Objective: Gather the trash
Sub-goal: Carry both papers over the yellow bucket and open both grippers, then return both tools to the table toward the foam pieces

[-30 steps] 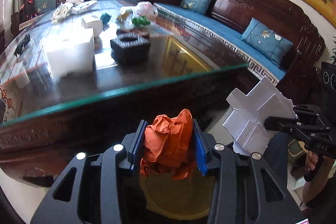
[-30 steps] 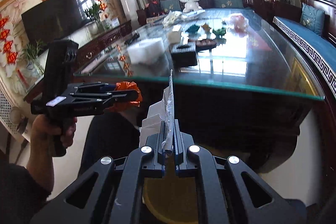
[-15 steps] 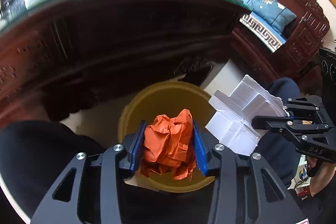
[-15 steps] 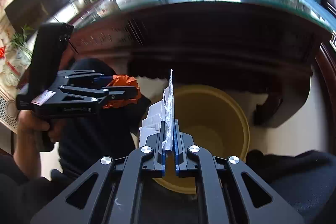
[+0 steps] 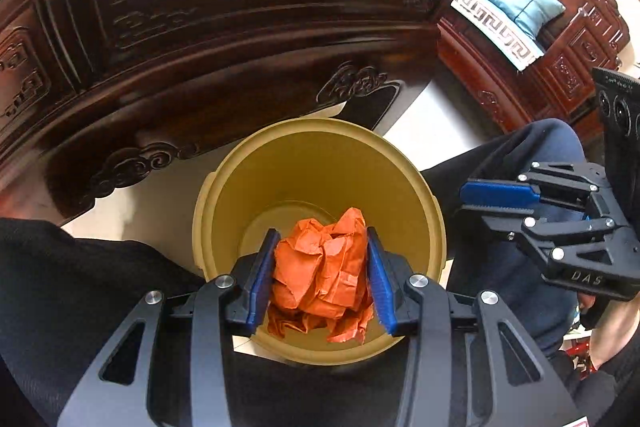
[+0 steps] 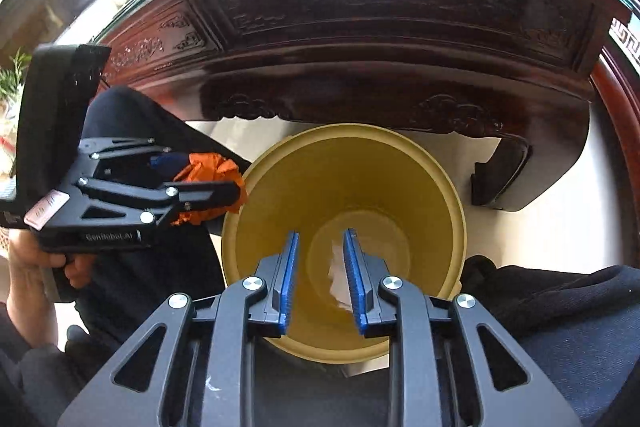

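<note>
Bin [image 6: 436, 187] stood on floor before carved table [image 6: 360, 27], between the person's knees; paper scrap [image 6: 338, 267] lay inside at its bottom.

Both grippers: I've dropped them from tabletop height to just over the yellow bin [image 6: 440, 187].
Right gripper [image 6: 320, 239]: jaws opening now, nothing between them any more.
White cardboard [image 6: 338, 275]: gone from my grip, lying down inside the bin.
View: tabletop gone, carved table [image 5: 224, 27] side fills it.

right tongs [image 6: 320, 269] opening, empty | white scrap [image 6: 338, 277] in yellow bin [image 6: 432, 171]
</note>
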### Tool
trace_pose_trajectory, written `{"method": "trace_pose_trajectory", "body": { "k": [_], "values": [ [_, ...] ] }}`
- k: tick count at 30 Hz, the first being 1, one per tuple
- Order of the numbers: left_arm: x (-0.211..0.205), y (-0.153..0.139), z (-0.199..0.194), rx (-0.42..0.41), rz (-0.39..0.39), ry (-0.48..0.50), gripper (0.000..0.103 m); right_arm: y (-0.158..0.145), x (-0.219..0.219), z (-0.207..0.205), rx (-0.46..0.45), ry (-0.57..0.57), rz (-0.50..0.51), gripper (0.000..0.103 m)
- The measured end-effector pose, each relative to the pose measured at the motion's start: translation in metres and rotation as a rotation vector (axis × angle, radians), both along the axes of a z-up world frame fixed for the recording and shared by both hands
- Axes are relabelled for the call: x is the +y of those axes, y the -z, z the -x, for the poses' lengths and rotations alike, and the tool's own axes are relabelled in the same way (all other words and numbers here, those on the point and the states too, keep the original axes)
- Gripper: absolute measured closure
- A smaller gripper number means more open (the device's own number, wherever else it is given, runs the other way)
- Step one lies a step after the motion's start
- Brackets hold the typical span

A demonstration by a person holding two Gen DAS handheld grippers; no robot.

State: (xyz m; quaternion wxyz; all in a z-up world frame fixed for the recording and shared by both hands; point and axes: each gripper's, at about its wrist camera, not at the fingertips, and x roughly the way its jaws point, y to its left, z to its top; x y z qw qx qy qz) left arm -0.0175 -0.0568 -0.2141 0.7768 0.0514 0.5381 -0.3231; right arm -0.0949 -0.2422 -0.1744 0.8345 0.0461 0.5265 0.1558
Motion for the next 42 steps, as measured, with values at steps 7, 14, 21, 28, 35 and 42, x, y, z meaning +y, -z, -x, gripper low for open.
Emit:
{"method": "trace_pose_trajectory", "body": {
  "k": [7, 14, 21, 28, 35, 42],
  "values": [
    [-0.011, 0.002, -0.002, 0.008, -0.001, 0.024, 0.057, -0.009, -0.012, 0.000, -0.015, 0.012, -0.017, 0.080],
    [-0.021, 0.001, 0.000, 0.015, 0.011, 0.054, 0.046, -0.013, -0.020, 0.003, -0.025, 0.034, -0.015, 0.076],
    [-0.027, -0.005, 0.000, -0.003, 0.009, 0.054, 0.045, -0.016, -0.023, 0.005, -0.035, 0.029, -0.023, 0.076],
    [-0.019, -0.016, -0.002, -0.043, -0.004, 0.034, 0.045, -0.022, -0.018, 0.002, -0.054, 0.009, -0.027, 0.076],
    [0.002, -0.053, -0.013, -0.138, 0.008, -0.045, 0.038, -0.043, -0.009, -0.008, -0.100, -0.020, -0.030, 0.076],
    [0.031, -0.119, -0.035, -0.314, 0.033, -0.200, 0.018, -0.088, 0.007, -0.036, -0.214, -0.053, -0.037, 0.076]
  ]
}}
